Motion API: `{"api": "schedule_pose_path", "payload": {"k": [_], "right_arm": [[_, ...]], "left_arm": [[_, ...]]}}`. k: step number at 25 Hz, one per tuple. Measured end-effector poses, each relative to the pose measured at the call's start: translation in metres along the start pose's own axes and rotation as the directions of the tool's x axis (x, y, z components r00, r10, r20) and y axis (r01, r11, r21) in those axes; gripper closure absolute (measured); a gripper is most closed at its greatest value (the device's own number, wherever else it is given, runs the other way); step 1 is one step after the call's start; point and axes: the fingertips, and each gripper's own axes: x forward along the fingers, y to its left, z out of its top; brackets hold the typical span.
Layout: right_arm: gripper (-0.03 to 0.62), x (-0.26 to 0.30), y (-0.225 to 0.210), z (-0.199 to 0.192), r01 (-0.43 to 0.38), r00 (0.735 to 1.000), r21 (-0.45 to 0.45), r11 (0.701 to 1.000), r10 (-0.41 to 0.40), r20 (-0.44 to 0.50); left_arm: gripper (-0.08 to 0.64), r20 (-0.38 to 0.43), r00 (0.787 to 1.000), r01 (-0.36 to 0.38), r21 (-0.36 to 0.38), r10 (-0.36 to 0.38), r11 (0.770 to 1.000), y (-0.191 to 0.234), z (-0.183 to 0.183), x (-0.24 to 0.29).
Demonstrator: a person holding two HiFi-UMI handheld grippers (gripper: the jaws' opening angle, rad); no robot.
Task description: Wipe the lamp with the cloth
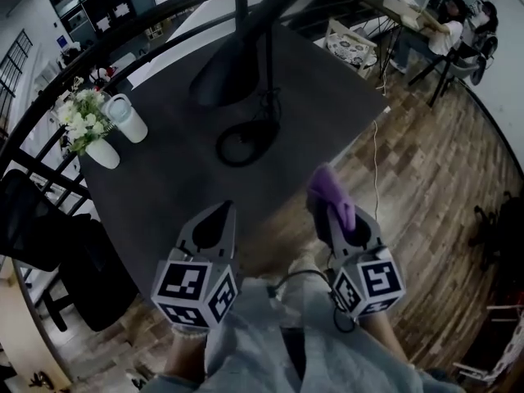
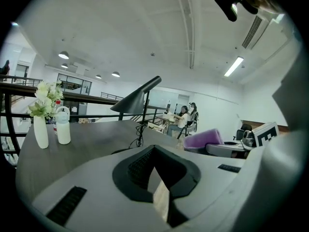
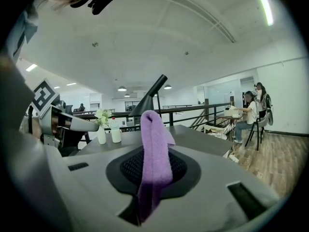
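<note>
While the lamp (image 1: 236, 65) stands untouched toward the far side of the dark surface (image 1: 176, 182), a person holds both tongs back over its near edge, well apart from the lamp, and the wipe appears not yet begun. The right tongs (image 1: 324, 211) are clenched on the purple cloth (image 1: 332, 190), which stands up from the tips as a narrow fold. The left tongs (image 1: 219, 213) are pressed together with nothing between them.

The main risk, judged from here, is the lamp itself. Its cone shade leans out from a thin stem over a ring base (image 1: 244, 143), so a firm push on the shade could slide or tip it unless the free tongs steady it. The cable (image 1: 267, 103) trailing near the stem could also catch a passing tip. Gripped as a thin fold, the cloth offers little face, so bare plastic may scrape the shade, or the cloth may drag loose. A vase of flowers (image 1: 88, 131) and a white bottle (image 1: 128, 118) stand at the surface's left edge, clear of a direct reach.
</note>
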Motion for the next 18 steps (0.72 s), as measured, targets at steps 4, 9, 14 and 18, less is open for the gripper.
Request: {"api": "schedule_pose_path", "payload": {"k": [4, 9, 14, 18], "right_arm": [[0.535, 0.012, 0.0, 0.002, -0.026, 1.0, -0.008, 1.0, 0.026, -0.005], [0.535, 0.037, -0.005, 0.011, -0.064, 0.998, -0.018, 0.998, 0.064, 0.0], [0.535, 0.068, -0.016, 0.026, -0.112, 0.993, -0.037, 0.993, 0.113, 0.024], [0.535, 0.093, -0.026, 0.043, -0.154, 0.987, -0.071, 0.986, 0.156, 0.028]], "left_arm": [[0.546, 0.01, 0.999, -0.033, -0.01, 0.033, 0.999, 0.006, 0.004, 0.003], [0.546, 0.016, 0.997, -0.07, -0.016, 0.071, 0.997, 0.014, 0.011, 0.013], [0.546, 0.026, 0.993, -0.113, -0.031, 0.113, 0.993, 0.023, 0.022, 0.031], [0.546, 0.041, 0.987, -0.152, -0.047, 0.154, 0.987, 0.03, 0.034, 0.048]]}}
